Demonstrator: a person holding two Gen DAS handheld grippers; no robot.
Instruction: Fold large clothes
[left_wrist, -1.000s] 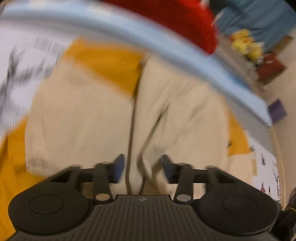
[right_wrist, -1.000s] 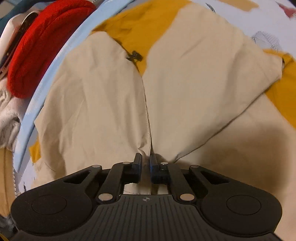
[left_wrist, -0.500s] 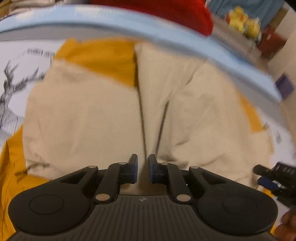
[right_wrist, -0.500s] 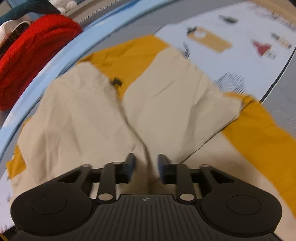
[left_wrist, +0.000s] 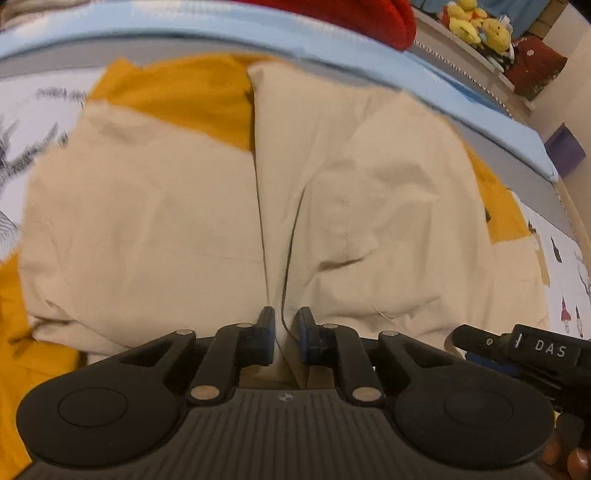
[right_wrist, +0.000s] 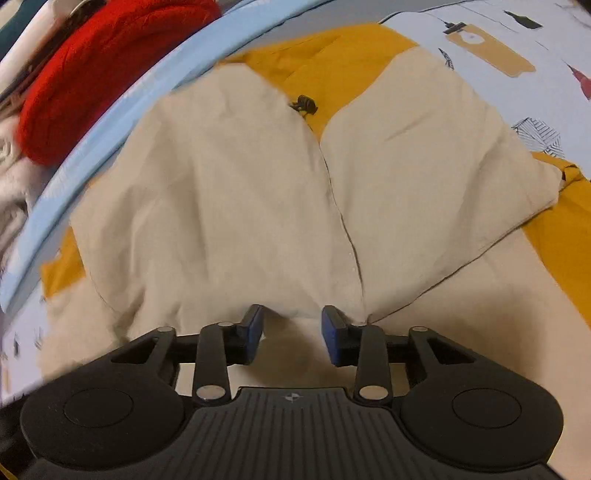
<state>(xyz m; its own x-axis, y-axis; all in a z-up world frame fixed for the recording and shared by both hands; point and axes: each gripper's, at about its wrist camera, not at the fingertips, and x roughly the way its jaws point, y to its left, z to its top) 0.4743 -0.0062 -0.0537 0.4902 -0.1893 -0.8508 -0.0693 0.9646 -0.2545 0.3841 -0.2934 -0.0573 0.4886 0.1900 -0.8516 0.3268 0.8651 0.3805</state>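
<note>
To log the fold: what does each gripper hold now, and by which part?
Left gripper pinches the beige garment at its near edge; right gripper holds nothing.

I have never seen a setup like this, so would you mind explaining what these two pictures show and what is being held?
There is no robot here: a person holds a two-finger tool in each hand, and each tool carries a wide-angle camera looking along its fingers. One picture is taken from the left tool, the other from the right tool. The black shape at the bottom of each picture is the tool itself. Spread on a printed sheet lies a large cream and mustard garment, with a red knit item beyond it. The left tool's jaws have just been closing and now pinch a ridge of the cream cloth. The right tool's jaws have just been opening and stand apart over the cloth, gripping nothing.
</note>
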